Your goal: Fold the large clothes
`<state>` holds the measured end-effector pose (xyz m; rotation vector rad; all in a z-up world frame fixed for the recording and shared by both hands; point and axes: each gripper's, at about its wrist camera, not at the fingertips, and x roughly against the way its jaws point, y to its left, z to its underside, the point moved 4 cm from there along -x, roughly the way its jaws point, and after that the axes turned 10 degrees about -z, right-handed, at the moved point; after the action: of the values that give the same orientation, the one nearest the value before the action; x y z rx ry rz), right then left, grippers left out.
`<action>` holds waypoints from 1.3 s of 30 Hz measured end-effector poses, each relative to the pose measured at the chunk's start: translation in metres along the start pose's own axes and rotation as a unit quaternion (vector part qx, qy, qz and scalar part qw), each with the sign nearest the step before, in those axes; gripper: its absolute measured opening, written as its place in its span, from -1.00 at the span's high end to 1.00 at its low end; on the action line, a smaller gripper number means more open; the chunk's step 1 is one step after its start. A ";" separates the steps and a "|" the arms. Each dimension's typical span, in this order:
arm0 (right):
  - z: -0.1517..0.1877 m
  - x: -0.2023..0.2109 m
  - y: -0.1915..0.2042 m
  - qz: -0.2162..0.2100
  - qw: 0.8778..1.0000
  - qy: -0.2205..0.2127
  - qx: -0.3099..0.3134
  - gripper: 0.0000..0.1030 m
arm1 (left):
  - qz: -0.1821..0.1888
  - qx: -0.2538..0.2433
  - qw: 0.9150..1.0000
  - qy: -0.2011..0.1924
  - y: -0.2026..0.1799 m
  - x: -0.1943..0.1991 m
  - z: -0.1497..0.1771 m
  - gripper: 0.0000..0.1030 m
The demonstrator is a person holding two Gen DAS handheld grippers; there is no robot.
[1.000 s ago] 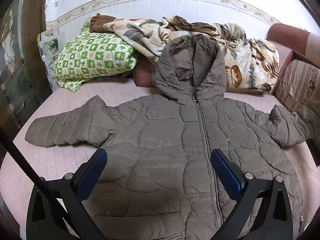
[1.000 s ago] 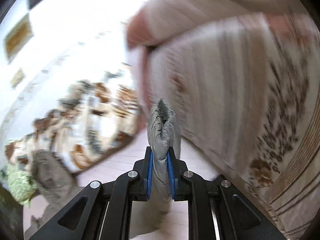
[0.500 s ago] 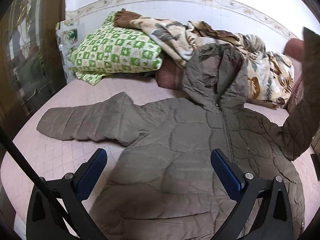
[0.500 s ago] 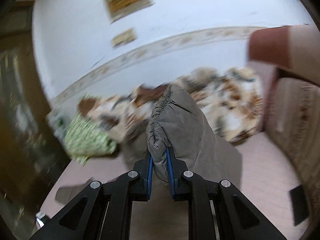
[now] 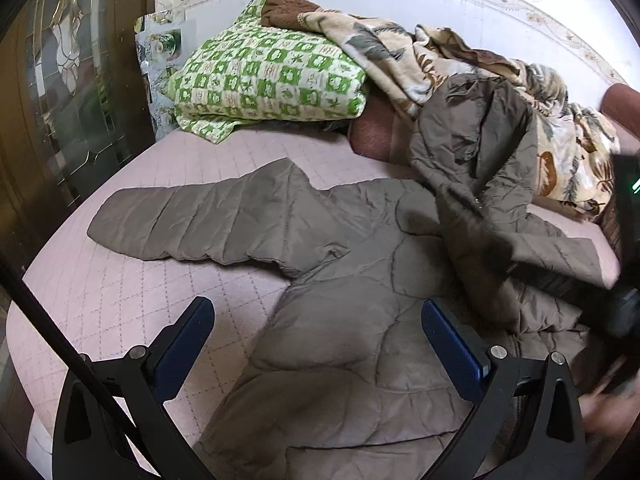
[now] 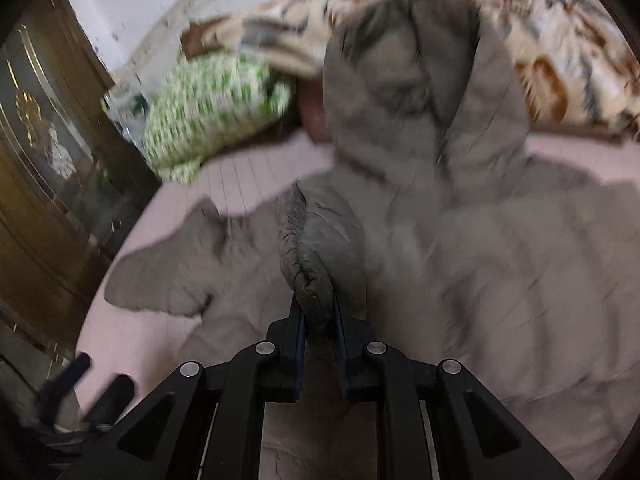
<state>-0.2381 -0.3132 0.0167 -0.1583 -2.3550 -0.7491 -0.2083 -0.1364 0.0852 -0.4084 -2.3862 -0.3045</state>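
A grey-brown quilted hooded jacket [image 5: 340, 320] lies front up on the bed, its left sleeve [image 5: 200, 220] stretched out flat and its hood [image 5: 472, 132] propped on the blanket. My left gripper [image 5: 314, 308] hovers open above the jacket's lower body with nothing between its fingers. The right sleeve [image 5: 520, 248] is folded over the chest. My right gripper [image 6: 318, 316] has that sleeve's cuff [image 6: 312, 256] between its blue pads. Its jaws are opening while the pads still press the cuff. It hangs above the jacket [image 6: 500, 260] in a blurred picture.
A green patterned pillow [image 5: 264, 76] and a leaf-print blanket [image 5: 400, 44] are heaped at the head of the bed. A pink quilted cover [image 5: 120, 300] lies under the jacket. A dark wooden door with glass [image 5: 60, 100] stands at the left.
My right gripper has swung the right sleeve from the striped cushion side across and down over the jacket's chest. The left gripper drifted left along the jacket and stayed open.
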 end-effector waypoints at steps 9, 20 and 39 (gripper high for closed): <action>-0.008 0.052 0.001 -0.133 0.991 -0.019 -0.004 -0.33 | -0.004 0.010 1.000 0.003 -0.005 -0.013 -0.009 -1.00; -0.002 0.149 -0.166 0.152 0.980 -0.062 -0.111 -0.03 | -0.023 -0.074 0.997 0.019 -0.070 -0.060 -0.023 -1.00; -0.001 0.150 -0.137 0.142 0.983 -0.081 -0.078 -0.05 | -0.059 0.071 0.996 0.003 0.082 -0.063 -0.060 -1.00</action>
<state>-0.3944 -0.4387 0.0455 -0.6316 -2.3538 -0.8030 -0.0972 -0.0931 0.0956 -0.1997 -2.4123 -0.1872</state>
